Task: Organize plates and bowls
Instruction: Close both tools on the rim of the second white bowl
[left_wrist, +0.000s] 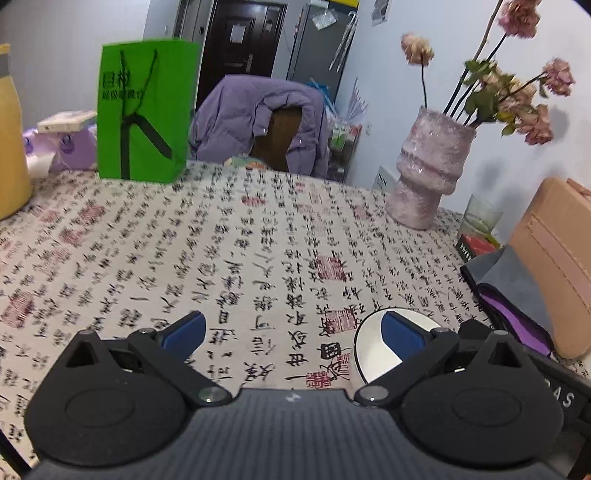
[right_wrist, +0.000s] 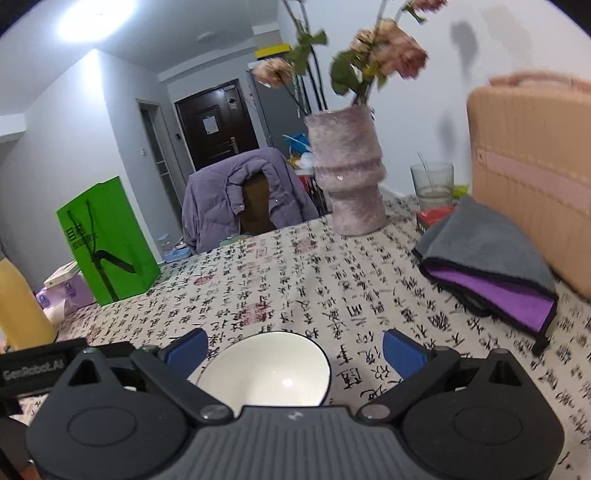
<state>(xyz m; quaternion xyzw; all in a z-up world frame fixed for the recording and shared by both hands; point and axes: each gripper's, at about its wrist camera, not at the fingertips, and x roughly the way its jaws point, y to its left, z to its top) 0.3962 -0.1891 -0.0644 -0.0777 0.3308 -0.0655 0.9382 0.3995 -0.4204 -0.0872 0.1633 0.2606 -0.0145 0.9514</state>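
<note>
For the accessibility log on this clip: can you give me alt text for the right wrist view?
The right hand-held gripper hovers open over a white bowl on a calligraphy-print tablecloth. Beyond stand a pink vase of dried flowers, folded grey and purple cloths, a green paper bag and a chair draped with a purple jacket.

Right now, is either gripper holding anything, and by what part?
Nothing is held. The left gripper is open over the tablecloth. The right gripper is open too, its jaws wide apart with the white bowl between them, not clamped.
</note>
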